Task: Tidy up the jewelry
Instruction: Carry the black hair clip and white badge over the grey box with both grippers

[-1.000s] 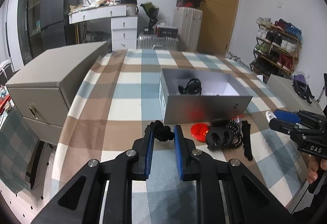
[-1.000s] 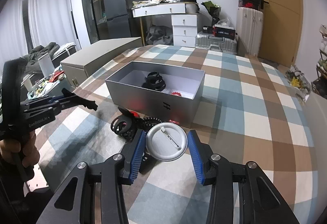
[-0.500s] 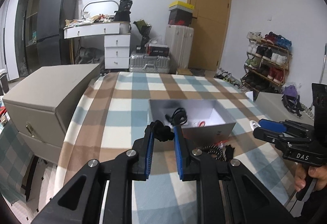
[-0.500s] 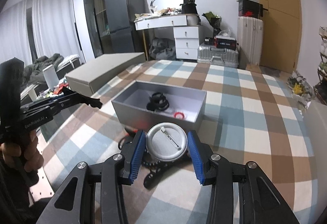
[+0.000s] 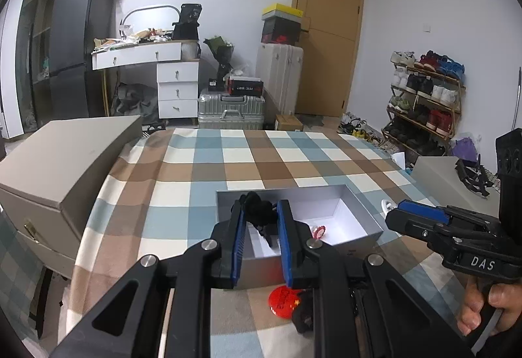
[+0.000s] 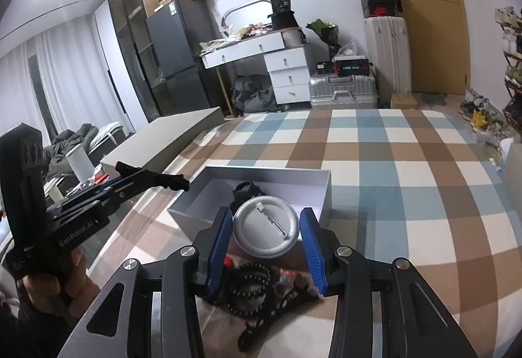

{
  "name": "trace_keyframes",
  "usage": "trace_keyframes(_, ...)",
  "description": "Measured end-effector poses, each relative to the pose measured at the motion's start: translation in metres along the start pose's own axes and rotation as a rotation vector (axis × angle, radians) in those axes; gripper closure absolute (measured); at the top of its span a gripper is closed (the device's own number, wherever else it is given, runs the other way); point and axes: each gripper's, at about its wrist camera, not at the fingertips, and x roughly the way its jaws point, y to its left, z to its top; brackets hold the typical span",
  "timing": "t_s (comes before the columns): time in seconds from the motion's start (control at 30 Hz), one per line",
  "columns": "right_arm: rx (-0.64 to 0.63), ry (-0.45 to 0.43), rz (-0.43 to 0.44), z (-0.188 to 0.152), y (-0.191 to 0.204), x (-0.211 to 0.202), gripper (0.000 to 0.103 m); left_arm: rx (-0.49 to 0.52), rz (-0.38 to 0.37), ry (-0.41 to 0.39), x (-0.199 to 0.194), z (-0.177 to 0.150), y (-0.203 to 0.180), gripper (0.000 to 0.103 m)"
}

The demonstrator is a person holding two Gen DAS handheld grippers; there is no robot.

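Left wrist view: left claw [image 5: 260, 216] clamps a small black fuzzy hair tie [image 5: 257, 212] over the open grey cardboard box [image 5: 362, 209], apparently poised to drop it in. A red-and-white trinket [image 5: 319, 231] lies inside.

Right wrist view: right claw [image 6: 266, 229] grips a round silver pin badge [image 6: 266, 229] by its edges, pin side up, short of the box; black beaded bracelet [image 6: 251, 284] lies below on the checked cloth [image 6: 407, 194].

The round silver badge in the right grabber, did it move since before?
Yes. The silver badge, held in the right gripper, was over the black beads before; now it is farther forward, at the grey box's near wall.
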Motion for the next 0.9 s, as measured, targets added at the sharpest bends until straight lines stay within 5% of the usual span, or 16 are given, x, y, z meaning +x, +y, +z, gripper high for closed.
trace_keyframes(0.9, 0.039, 0.041, -0.012, 0.005, -0.004, 0.042, 0.061, 0.021, 0.042, 0.055, 0.031, -0.003, -0.015, 0.089)
